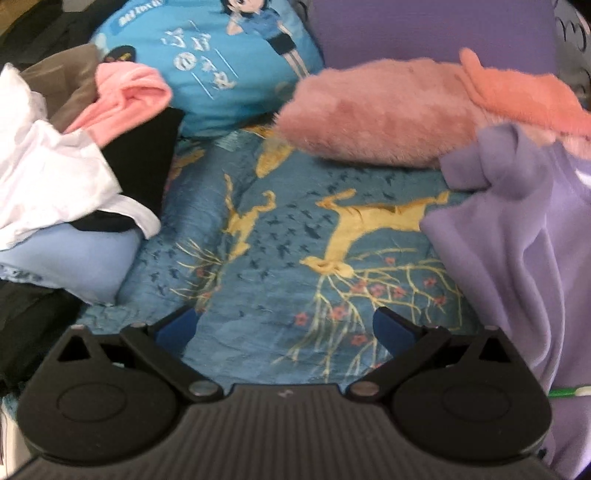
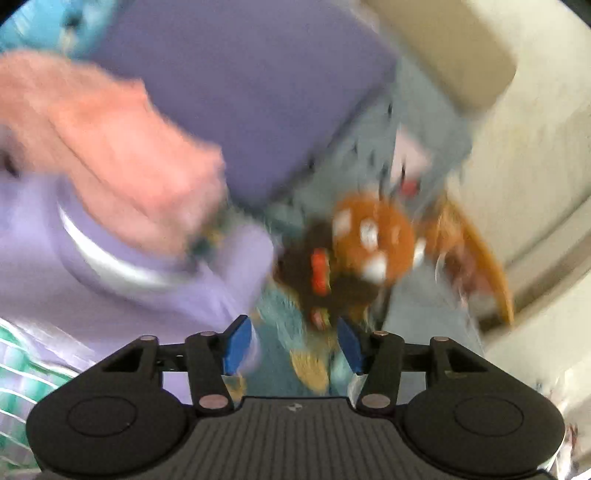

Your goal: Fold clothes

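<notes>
Now, look at the left edge of the left view first. A pile of clothes (image 1: 62,177) sits there: white, pink, black and light blue pieces, all bunched up. In the middle, your left tool (image 1: 284,325) hangs over the bed cover (image 1: 280,236). Its jaws are spread wide and hold nothing. At the right edge lies the purple top (image 1: 517,236), soft and crumpled, with a fuzzy pink piece (image 1: 384,114) just behind it.

The right view is very blurry. The purple top (image 2: 110,280) fills the lower left of that frame. Your right tool (image 2: 291,345) is at the bottom middle, partly open, and nothing sits between its pads, though the left pad (image 2: 238,345) is close to the purple cloth.

I think you are picking which piece to fold. Pull one piece onto the bare middle of the bed, spread it flat, then grab two corners.

The bed cover is blue with gold deer and it is wrinkly, so smooth it first. A blue cartoon pillow (image 1: 221,66) sits at the top, and a purple cushion (image 1: 432,33) is beside it.
</notes>
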Demonstrator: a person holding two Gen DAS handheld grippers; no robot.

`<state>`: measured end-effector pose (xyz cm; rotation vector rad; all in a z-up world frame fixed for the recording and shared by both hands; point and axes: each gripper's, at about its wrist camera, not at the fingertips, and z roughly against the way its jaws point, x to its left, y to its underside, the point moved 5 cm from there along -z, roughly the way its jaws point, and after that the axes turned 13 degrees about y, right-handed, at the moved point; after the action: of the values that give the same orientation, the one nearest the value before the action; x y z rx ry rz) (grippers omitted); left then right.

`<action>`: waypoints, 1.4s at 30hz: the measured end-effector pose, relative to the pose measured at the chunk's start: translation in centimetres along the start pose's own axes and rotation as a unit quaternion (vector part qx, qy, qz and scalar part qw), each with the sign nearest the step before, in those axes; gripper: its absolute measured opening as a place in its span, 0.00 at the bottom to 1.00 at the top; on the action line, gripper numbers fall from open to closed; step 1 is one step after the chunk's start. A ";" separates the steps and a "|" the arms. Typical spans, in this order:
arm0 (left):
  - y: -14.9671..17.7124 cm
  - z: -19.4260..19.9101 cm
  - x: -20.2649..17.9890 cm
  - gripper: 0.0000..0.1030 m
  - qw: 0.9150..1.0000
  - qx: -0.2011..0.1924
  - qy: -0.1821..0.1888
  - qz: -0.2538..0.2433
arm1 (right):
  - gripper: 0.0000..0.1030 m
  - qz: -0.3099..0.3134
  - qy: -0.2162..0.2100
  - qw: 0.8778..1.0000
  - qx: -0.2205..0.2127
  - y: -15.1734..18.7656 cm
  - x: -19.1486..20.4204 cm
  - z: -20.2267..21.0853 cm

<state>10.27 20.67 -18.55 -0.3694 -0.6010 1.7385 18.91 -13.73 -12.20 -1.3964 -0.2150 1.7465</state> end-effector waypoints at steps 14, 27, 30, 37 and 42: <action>0.7 5.9 4.5 1.00 0.999 -0.027 0.005 0.036 | 0.34 -0.280 -0.366 0.878 0.128 -2.3 18.0 1.3; 2.3 7.7 13.6 1.00 0.991 -0.035 -0.048 0.123 | 0.06 -0.227 -0.491 0.839 -0.060 -12.4 24.5 16.6; 3.2 8.8 16.2 1.00 0.987 -0.036 -0.069 0.144 | 0.01 -0.198 -0.536 0.820 -0.045 -13.3 29.2 19.2; 4.8 9.3 19.4 1.00 0.983 -0.017 -0.087 0.164 | 0.09 -0.162 -0.547 0.821 -0.020 -10.8 32.3 21.6; 4.2 7.8 17.1 1.00 0.985 -0.011 -0.050 0.162 | 0.45 -0.128 -0.440 0.880 -0.124 -9.7 25.4 20.1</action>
<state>-1.65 34.95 -13.44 -0.4135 -0.6602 2.0737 6.61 17.36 -17.21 -0.5859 -1.0938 2.0516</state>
